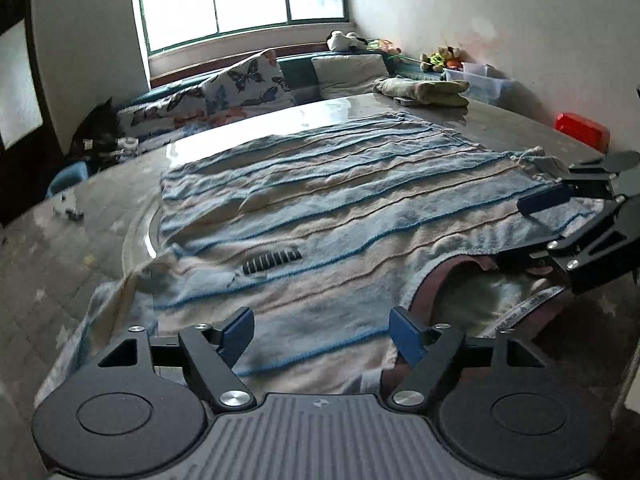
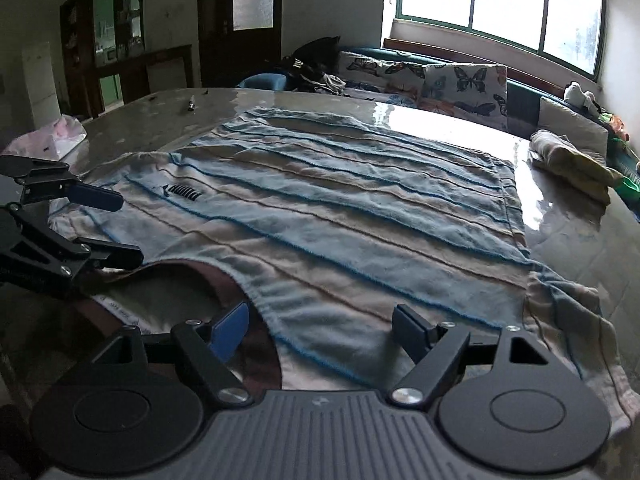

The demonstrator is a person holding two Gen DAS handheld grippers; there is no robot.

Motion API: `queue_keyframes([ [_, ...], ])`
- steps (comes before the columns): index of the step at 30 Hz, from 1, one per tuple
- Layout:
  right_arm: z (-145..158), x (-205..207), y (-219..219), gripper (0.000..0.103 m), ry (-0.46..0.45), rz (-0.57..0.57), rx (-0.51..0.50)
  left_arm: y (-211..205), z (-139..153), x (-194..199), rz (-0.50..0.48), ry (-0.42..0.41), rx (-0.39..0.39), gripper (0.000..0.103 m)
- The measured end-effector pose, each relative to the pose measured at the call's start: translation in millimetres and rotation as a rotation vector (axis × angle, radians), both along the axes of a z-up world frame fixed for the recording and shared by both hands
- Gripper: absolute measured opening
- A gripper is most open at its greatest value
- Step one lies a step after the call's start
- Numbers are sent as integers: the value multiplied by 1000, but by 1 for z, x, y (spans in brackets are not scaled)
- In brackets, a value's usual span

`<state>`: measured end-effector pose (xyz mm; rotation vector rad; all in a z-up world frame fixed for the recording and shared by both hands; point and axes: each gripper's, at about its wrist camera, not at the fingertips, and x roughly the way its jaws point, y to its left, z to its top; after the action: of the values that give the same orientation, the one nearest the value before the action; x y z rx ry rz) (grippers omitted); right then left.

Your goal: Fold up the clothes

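Note:
A light blue and beige striped shirt (image 1: 320, 208) lies spread flat on the glossy table, collar toward me, with a dark logo on the chest (image 1: 272, 261). It also shows in the right wrist view (image 2: 340, 216). My left gripper (image 1: 322, 330) is open, hovering just above the shirt's near edge left of the collar (image 1: 460, 280). My right gripper (image 2: 320, 328) is open above the near edge right of the collar (image 2: 192, 276). Each gripper appears in the other's view: the right one (image 1: 520, 228) and the left one (image 2: 124, 228), both open and empty.
A folded yellowish garment (image 1: 424, 90) lies at the table's far side, also in the right wrist view (image 2: 572, 160). A red box (image 1: 582, 130) sits at the right edge. A pink bag (image 2: 60, 134) lies at the far left. Butterfly cushions (image 1: 248, 80) line a bench under the window.

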<state>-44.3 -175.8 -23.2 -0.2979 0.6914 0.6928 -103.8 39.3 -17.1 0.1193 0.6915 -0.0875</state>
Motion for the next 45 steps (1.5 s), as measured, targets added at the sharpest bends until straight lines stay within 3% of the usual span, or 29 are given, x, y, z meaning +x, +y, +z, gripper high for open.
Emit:
queue_keyframes([
  [10,-1,-6,-18,83,41,-44,48,52,0,-6,206,20,-149,84],
  [13,1,-6,-18,82,42,-40,58,59,2,-12,231,9,-154,87],
  [22,1,-5,-13,84,41,-31,54,94,7,-39,443,-9,-147,87],
  [32,21,-9,57,84,-20,194,53,132,4,-55,655,27,-200,86],
  [40,6,-29,112,84,-27,388,-39,145,5,-61,701,14,-229,86],
  [45,11,-36,108,84,-70,391,-45,150,6,-61,720,12,-244,85],
])
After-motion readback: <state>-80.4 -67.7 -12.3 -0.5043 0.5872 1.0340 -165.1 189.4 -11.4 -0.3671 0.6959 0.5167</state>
